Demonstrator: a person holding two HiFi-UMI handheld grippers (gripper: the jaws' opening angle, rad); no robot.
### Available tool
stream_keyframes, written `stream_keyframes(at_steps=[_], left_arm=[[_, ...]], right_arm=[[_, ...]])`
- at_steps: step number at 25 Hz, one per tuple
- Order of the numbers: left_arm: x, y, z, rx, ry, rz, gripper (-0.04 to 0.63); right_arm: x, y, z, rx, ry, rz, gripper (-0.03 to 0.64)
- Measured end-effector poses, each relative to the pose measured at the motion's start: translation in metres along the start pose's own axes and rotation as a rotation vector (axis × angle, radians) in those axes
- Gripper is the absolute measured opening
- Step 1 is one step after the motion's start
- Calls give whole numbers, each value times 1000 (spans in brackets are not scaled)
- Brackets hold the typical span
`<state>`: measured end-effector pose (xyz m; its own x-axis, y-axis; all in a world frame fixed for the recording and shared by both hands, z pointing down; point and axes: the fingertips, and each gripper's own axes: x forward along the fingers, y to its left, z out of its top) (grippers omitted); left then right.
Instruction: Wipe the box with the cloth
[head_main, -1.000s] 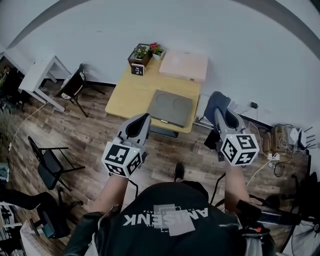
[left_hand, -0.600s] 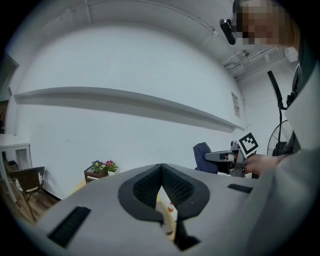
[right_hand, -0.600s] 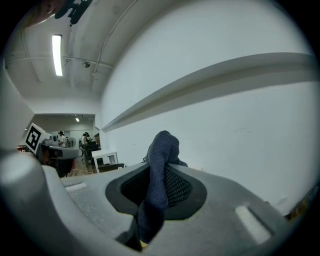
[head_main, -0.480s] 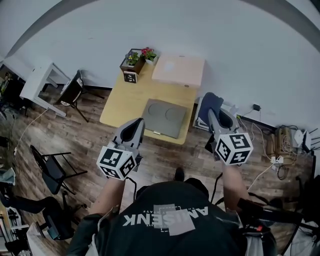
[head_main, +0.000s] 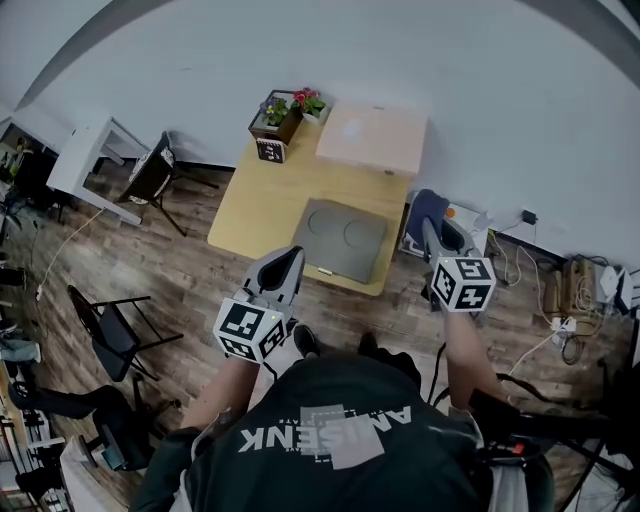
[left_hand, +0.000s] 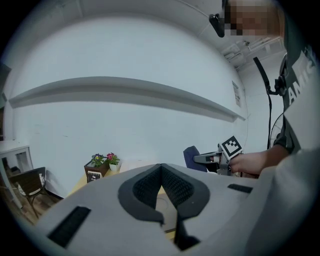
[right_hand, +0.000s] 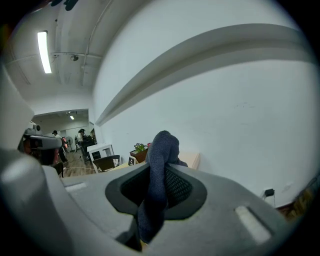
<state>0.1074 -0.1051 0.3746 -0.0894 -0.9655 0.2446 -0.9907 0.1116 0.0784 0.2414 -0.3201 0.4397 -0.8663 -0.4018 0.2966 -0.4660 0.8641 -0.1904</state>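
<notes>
Wooden table (head_main: 255, 205) against white wall (head_main: 470, 70); right gripper (right_hand: 159, 175) jaws clamp cloth (right_hand: 160, 147), left gripper (left_hand: 161, 172) jaws together

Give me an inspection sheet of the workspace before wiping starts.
Surface: wooden table against the wall, mostly bare on its left half.
Job's things: pale pink box at the table's far right corner; dark blue cloth in the right gripper.
Clutter: grey flat slab in front of the box; flower planter at the far left corner.
Grippers: left gripper shut, empty; right gripper shut on the cloth; neither is over the table.
Cables: cables and plugs on the floor to the right.
Surroundings: wood floor, black chair, white desk on the left.
</notes>
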Motion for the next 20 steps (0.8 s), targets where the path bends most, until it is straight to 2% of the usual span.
stream_keyframes(at_steps=[3,8,13,20], left_arm=[[8,18,-9,-36,13,14,0],[14,51,-29,-106,52,83,0],[12,55,-44,-131,82,118,0],[5,58,-57,-162,105,171,0]], right_arm=[[23,-4,-20,7,38,8,69],[65,-7,-67,6,130,30,69],[97,-15,-114,32,244,55,69],[125,-15,-161,25,355,77,69]])
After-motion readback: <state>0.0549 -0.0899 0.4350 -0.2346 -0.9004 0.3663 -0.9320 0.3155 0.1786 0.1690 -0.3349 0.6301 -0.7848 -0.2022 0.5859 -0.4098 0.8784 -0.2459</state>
